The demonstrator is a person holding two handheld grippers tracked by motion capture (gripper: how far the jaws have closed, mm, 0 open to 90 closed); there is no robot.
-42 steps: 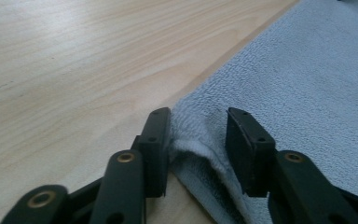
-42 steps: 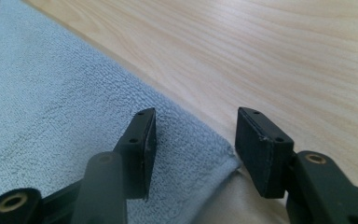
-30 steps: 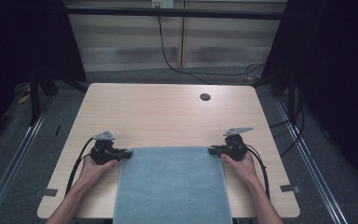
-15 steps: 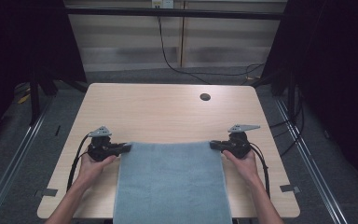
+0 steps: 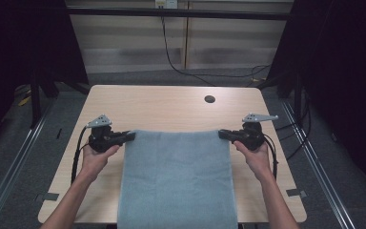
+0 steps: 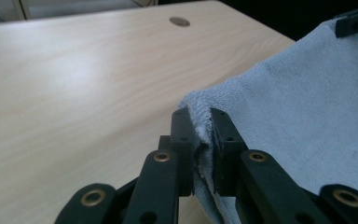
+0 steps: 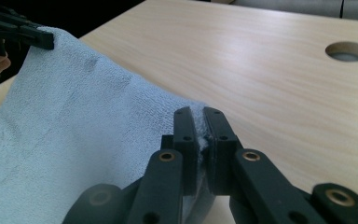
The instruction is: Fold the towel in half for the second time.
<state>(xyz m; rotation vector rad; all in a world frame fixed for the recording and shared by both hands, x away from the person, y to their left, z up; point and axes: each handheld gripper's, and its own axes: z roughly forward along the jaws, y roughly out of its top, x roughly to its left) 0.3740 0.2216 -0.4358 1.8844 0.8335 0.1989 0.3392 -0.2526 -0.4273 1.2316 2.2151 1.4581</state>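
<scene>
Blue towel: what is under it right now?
Under the blue towel the wooden table shows around its edges. The left gripper and right gripper pinch its far corners. Whatever lies beneath its middle is covered.

Towel (image 5: 176, 181): pale blue-grey terry cloth, matt, nap fine and slightly rough, fuzzier along the hem.
Table (image 5: 171, 107): light wood-grain top, smooth, faint satin sheen beyond the towel's far edge; round hole (image 5: 209, 99) with a dark rim.
Left gripper (image 6: 200, 135) and right gripper (image 7: 200, 135): black matt plastic jaws, brass-coloured rivets on the links.
Grey plate (image 5: 259, 117) above the right gripper: dull metal look.
</scene>
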